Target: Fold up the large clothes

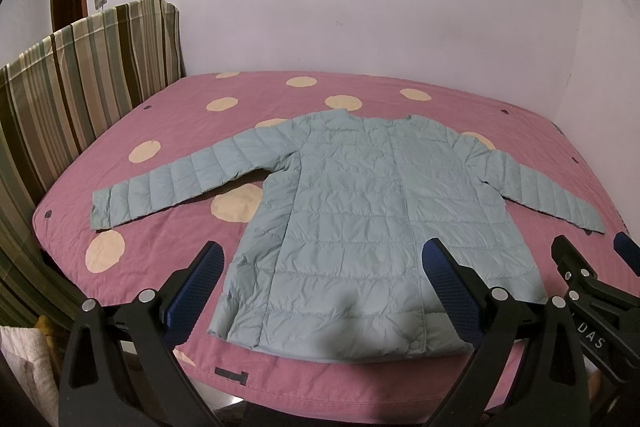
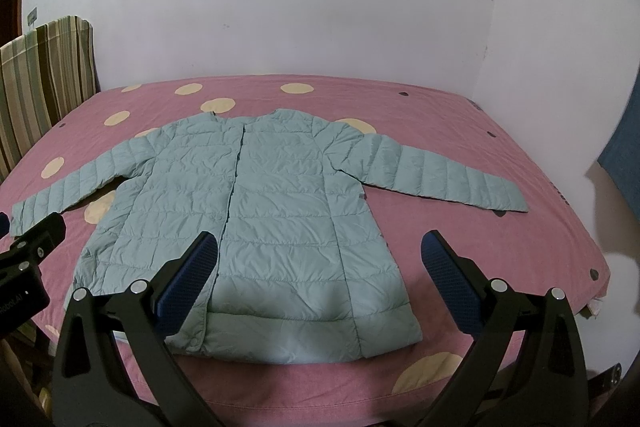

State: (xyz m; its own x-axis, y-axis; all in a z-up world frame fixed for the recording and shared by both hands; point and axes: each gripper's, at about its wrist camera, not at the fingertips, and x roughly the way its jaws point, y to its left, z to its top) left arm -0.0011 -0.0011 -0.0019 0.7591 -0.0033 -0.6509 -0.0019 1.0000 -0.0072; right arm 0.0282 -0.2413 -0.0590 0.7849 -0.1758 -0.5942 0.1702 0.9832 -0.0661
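Observation:
A pale blue-green quilted jacket [image 1: 352, 211] [image 2: 256, 207] lies flat on the pink bed, front up, collar toward the far wall, hem toward me, both sleeves spread out sideways. My left gripper [image 1: 322, 259] hovers open over the near hem, nothing between its blue-padded fingers. My right gripper [image 2: 320, 251] is open too, above the hem's right half, holding nothing. In the left wrist view the right gripper [image 1: 592, 255] shows at the right edge; in the right wrist view the left gripper [image 2: 28, 239] shows at the left edge near the left cuff.
The bed [image 1: 168, 227] [image 2: 500, 247] wears a pink cover with cream dots. A striped headboard [image 1: 80, 67] [image 2: 44, 75] stands along its left side. Plain walls rise behind and to the right. A blue object [image 2: 624, 155] leans at the far right.

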